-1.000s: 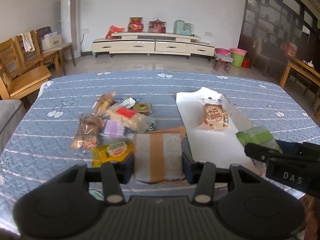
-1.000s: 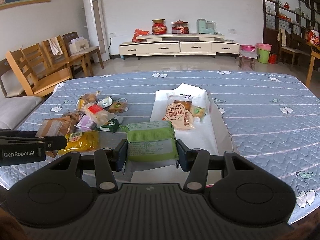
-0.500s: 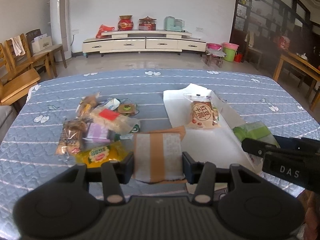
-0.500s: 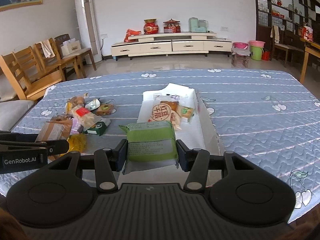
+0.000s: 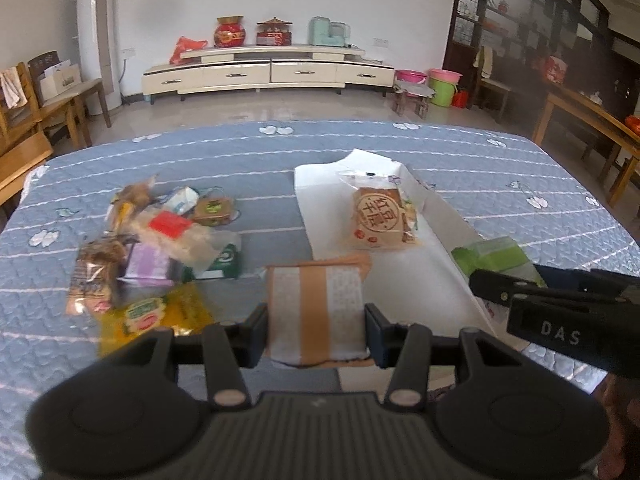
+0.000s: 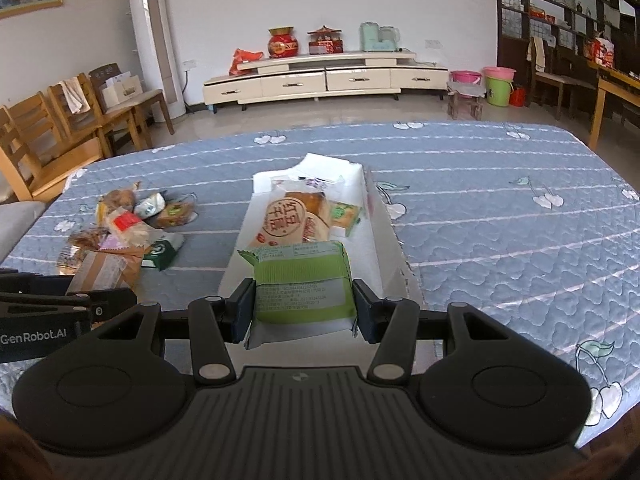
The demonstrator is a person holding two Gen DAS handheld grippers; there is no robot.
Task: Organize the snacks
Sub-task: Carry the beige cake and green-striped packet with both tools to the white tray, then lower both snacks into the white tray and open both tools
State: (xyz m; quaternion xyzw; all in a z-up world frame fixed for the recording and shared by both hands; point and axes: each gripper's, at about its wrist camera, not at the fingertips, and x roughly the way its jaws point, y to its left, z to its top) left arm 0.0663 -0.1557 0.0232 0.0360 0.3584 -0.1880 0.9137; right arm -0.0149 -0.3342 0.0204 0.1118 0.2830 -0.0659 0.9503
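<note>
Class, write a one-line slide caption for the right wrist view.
Right gripper holding a green snack packet above the white tray, loose snacks piled alongside.

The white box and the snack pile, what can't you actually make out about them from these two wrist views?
- White box: its near end, in the right wrist view, is hidden behind the green packet in the right gripper.
- Snack pile: packets overlap, so the count is unclear; the left wrist view is blurred.
- Small print on the orange-striped packet in the left gripper: too blurred to read.
</note>
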